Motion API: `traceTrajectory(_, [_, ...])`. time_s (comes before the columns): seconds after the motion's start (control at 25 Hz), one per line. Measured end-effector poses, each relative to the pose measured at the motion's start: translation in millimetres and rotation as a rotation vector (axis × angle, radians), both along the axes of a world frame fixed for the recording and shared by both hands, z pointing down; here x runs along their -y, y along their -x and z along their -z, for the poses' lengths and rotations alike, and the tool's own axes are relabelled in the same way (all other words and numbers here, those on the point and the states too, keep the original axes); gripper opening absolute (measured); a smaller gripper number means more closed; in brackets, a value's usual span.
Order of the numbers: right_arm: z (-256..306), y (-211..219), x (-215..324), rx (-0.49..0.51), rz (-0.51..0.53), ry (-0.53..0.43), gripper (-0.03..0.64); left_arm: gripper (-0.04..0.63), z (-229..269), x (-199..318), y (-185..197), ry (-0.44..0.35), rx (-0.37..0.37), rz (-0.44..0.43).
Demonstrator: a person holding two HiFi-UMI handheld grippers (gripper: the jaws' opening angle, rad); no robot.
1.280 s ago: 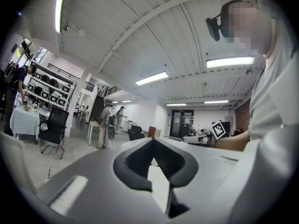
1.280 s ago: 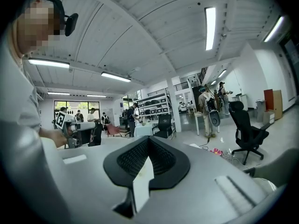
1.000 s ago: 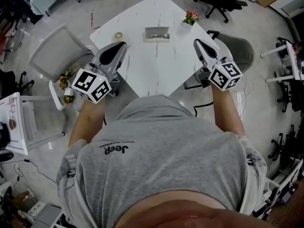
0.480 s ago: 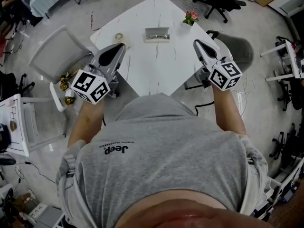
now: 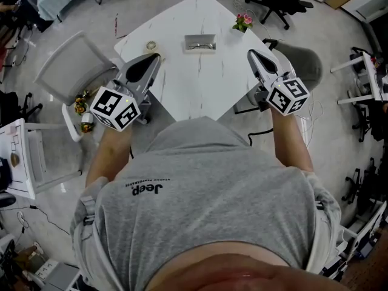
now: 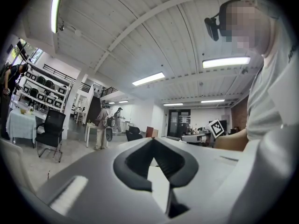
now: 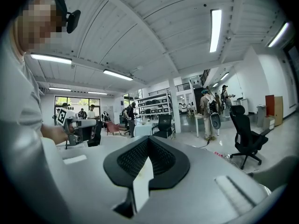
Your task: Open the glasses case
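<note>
A person in a grey shirt (image 5: 212,187) stands at the near corner of a white bench (image 5: 182,83), a hand-held gripper in each hand, in a scene that has barely changed over the past second. The left hand-held gripper (image 5: 157,57) hangs over the bench's near-left edge with its jaws together and nothing between them. The right hand-held gripper (image 5: 250,54) hangs over the near-right edge, its jaws likewise closed and empty. Both point toward the far side of the bench and neither has shifted from where it was a moment ago.

The grey glasses case (image 5: 200,42) lies flat on the bench's far half, roughly midway between the left and right corners, well apart from both grippers and in the same spot as before. From this height it is not clear whether its lid is up.

A small pot of pink flowers (image 5: 244,22) stands at the far-right edge, and a small round object (image 5: 151,45) sits near the left corner; both are unmoved. A white chair (image 5: 73,71) stands off the bench's left side.
</note>
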State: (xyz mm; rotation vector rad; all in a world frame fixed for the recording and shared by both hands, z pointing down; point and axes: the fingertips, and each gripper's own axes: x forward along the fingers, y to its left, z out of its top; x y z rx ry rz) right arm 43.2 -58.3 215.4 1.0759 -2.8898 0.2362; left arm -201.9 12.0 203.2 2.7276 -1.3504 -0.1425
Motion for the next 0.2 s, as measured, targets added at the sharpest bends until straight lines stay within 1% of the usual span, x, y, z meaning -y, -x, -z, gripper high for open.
traceTrajectory(0.2, [1.4,1.1,0.5,-0.001,0.005,-0.004,0.002,0.055,0.4,-1.0,2.3,0.0,-0.005,0.006])
